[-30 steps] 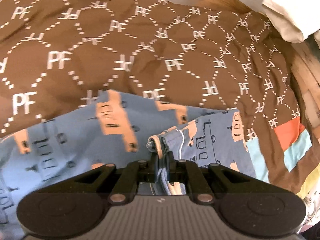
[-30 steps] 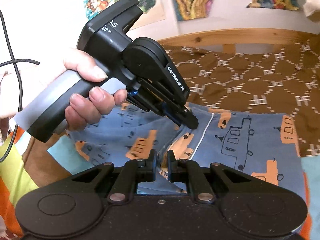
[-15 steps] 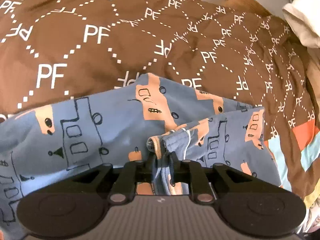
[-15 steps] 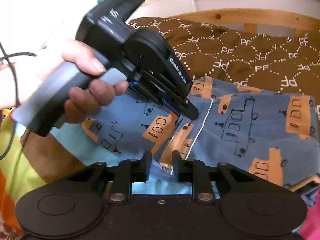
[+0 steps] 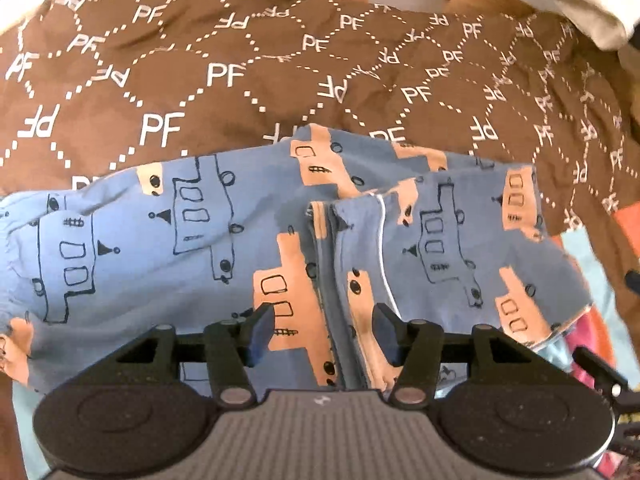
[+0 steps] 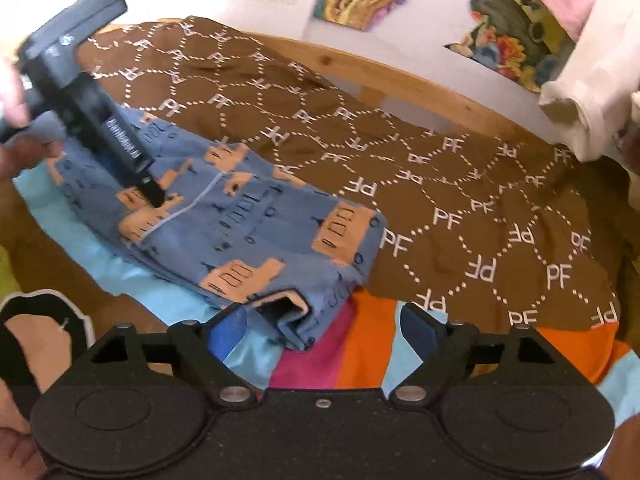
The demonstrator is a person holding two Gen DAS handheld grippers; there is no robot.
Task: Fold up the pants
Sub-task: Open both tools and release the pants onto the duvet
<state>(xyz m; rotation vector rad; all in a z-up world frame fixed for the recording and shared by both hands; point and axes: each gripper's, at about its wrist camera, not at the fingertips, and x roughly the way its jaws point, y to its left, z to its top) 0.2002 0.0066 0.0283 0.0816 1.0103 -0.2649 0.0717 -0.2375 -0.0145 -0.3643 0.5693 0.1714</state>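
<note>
The blue pants (image 5: 200, 248) with orange truck prints lie folded on a brown "PF" blanket (image 5: 240, 80). My left gripper (image 5: 324, 330) is open just above the fabric, its jaws either side of the folded edge seam, holding nothing. In the right wrist view the pants (image 6: 248, 232) lie as a folded bundle, with the left gripper (image 6: 154, 196) touching down on their left part. My right gripper (image 6: 324, 328) is open and empty, just in front of the bundle's near corner.
A striped multicolour cover (image 6: 360, 356) lies under the blanket's near edge. A wooden bed rail (image 6: 400, 80) runs along the back, with posters on the wall above. A white cloth (image 6: 592, 80) hangs at the right.
Both grippers have opened and let go of the pants. The right gripper has pulled back and to the right; the pants now lie flat on the bed.
</note>
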